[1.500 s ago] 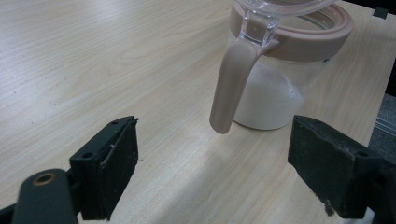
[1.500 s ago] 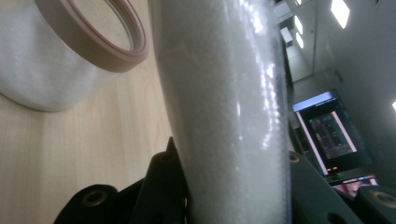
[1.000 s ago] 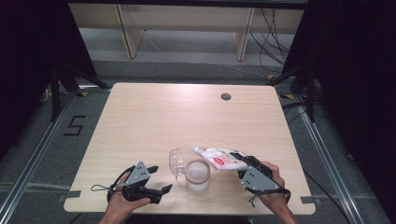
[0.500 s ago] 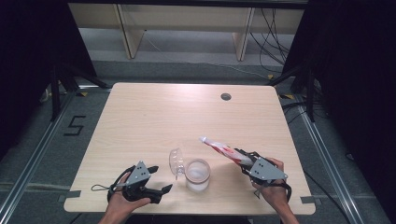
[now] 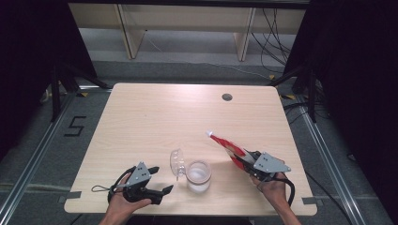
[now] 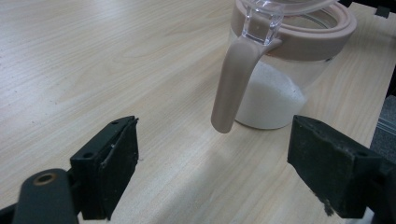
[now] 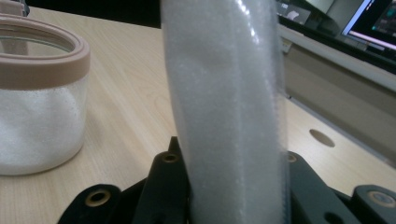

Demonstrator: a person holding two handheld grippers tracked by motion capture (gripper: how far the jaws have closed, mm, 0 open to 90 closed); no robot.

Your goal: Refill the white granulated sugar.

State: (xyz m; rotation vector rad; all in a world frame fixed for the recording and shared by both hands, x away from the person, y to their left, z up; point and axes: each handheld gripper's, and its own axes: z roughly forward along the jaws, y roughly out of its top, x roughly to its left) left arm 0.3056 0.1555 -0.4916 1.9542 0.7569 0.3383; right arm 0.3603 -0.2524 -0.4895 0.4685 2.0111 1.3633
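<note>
Jar point(image 5: 199, 176) stood open at the near middle of the tabletop point(image 5: 155, 117), lid point(image 5: 177, 163) hinged back to its left, partly filled with white grains. The right tongs point(image 5: 239, 157) were clenched on a red-and-white pouch point(image 5: 226, 144), held right of the jar and angled away from it. The left tongs point(image 5: 159, 180) sat released near the handle point(image 6: 232, 84). Pouring seemed done or paused; closing the lid remained.

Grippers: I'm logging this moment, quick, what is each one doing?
Left gripper: open, empty, facing the jar.
Right gripper: shut on the bag of white grains.
</note>
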